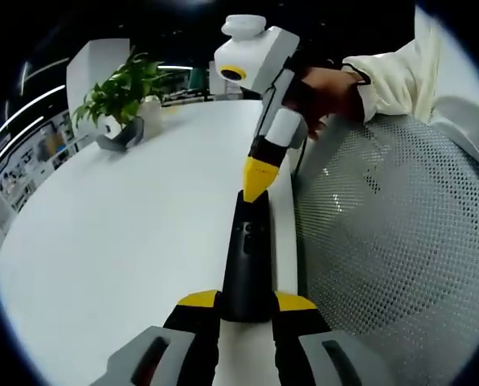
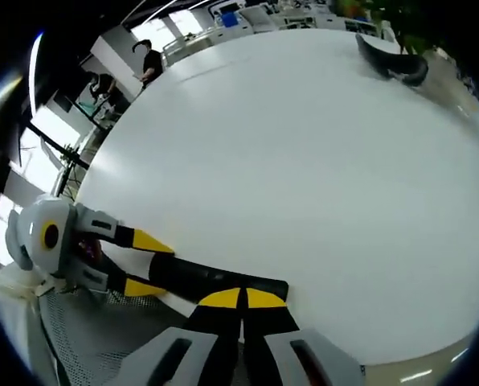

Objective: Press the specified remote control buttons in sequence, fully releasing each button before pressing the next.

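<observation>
A black remote control (image 1: 247, 249) lies along the right edge of the white table (image 1: 127, 241), and my left gripper (image 1: 247, 300) is shut on its near end, one yellow tip on each side. From above, my right gripper (image 1: 258, 181) comes down with its yellow tips together and touches the remote's far end. A hand (image 1: 328, 84) in a cream sleeve holds it. In the right gripper view my right gripper (image 2: 241, 299) is shut, its tips resting on the remote control (image 2: 199, 277). My left gripper (image 2: 147, 264) clasps the other end from the left.
A potted plant (image 1: 123, 88) and a curved grey object (image 1: 119, 137) stand at the table's far side; that grey object (image 2: 392, 60) lies top right in the right gripper view. A grey mesh chair (image 1: 400, 241) sits beside the table edge. A person (image 2: 151, 60) stands far off.
</observation>
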Demonstrator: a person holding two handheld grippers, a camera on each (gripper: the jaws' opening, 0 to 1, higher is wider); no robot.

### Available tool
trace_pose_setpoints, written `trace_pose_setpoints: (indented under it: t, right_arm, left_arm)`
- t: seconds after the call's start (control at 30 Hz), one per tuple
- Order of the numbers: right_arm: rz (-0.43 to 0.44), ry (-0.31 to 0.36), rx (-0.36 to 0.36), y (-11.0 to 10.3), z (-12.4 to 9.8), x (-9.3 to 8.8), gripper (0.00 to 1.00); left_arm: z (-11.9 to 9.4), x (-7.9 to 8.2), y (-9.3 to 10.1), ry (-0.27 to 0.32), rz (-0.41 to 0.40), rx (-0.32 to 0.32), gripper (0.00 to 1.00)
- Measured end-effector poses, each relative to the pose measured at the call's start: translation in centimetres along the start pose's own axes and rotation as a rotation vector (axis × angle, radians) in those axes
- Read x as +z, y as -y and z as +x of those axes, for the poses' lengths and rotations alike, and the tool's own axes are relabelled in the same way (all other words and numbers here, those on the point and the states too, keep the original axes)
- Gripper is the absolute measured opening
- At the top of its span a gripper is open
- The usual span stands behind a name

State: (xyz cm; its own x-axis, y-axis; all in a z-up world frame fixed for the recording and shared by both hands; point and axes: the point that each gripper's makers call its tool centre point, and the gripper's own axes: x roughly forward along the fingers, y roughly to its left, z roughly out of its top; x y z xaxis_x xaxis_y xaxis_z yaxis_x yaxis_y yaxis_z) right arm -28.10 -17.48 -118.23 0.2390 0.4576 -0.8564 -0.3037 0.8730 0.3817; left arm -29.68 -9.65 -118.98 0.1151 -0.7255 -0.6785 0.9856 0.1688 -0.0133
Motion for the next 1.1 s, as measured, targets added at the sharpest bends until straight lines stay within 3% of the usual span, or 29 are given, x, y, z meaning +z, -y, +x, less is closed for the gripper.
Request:
trace_pose_setpoints:
  t: [0.17, 0.37, 0.8, 0.87, 1.1]
  right_arm:
    - [0.001, 0.004, 0.002, 0.06, -0.15, -0.07, 0.00]
    - [-0.100, 0.004, -0.039, 0.03, 0.07, -0.14, 0.00]
    - [-0.059, -0.003, -0.020, 0.08, -0.13, 0.06, 0.00]
    - [-0.079, 0.031, -0.034, 0.17, -0.06, 0.55, 0.00]
    - [-0.121, 0.014, -0.023, -0.46, 0.26, 0.33, 0.00]
  left_arm:
    - [0.00, 0.01, 0.01, 0.000, 0.002, 0.000, 0.24]
    - [0.02, 0.03, -0.02, 0.003, 0.004, 0.001, 0.24]
    - [0.08, 0.07, 0.01, 0.001, 0.005, 0.001, 0.24]
    - [0.19, 0.09, 0.21, -0.001, 0.006, -0.005, 0.24]
    - [0.28, 0.43, 0.53, 0.008, 0.023, -0.012, 0.24]
